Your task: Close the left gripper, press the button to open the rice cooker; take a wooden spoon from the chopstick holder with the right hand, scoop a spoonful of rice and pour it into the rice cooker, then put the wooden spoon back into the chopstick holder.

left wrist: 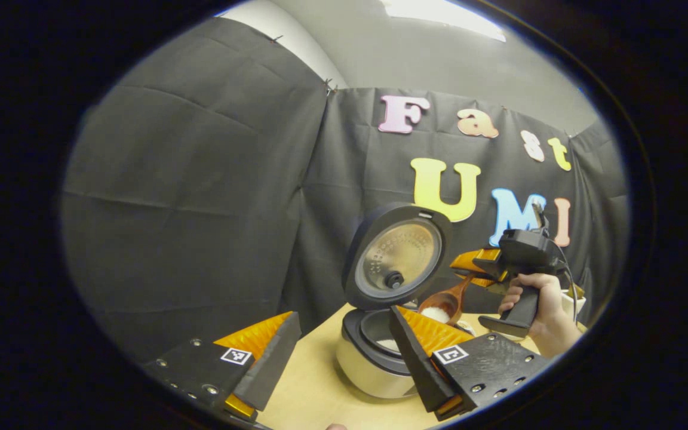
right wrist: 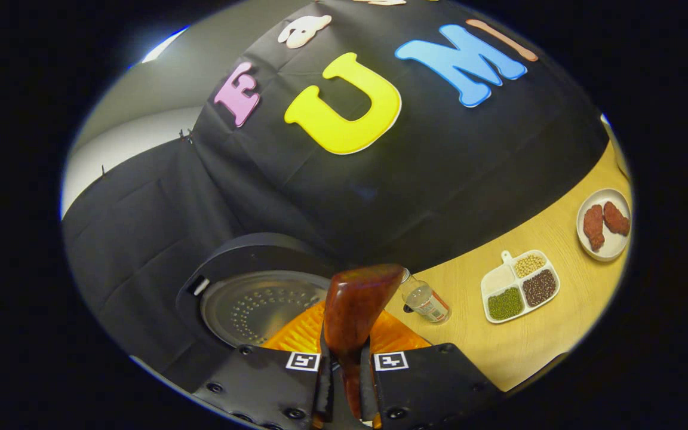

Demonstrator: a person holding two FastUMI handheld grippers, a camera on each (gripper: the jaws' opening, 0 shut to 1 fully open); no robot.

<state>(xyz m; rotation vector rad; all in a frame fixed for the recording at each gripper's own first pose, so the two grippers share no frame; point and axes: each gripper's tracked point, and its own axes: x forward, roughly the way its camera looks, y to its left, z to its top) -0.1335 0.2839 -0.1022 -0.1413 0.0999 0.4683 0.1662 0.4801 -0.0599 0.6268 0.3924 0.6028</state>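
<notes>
Spoon loaded with rice, carried over the open rice cooker.

Left gripper view: left hand-held gripper (left wrist: 344, 352) released, fingers spread wide, holding nothing. Rice cooker (left wrist: 374, 358) stands on the bench (left wrist: 314, 388), lid (left wrist: 396, 255) tipped up, a little rice already in the pot. Farther off, a hand (left wrist: 544, 310) holds the right hand-held gripper (left wrist: 469, 266), clenched on the handle of the wooden spoon (left wrist: 444, 303); the bowl carries a white heap of rice just above the pot's far rim.
Right gripper view: right hand-held gripper (right wrist: 347, 364) with both fingers pressing the spoon handle (right wrist: 353, 316), which rises in front of the lid's inner plate (right wrist: 254, 304). On the bench (right wrist: 559, 334): a small bottle (right wrist: 424, 301), a divided dish of grains (right wrist: 520, 286), a plate (right wrist: 604, 224) with two reddish-brown pieces.
Risk, as I judge it: tipping before the bowl sits squarely over the pot would spill rice onto the bench; the handle could twist in the grip.
</notes>
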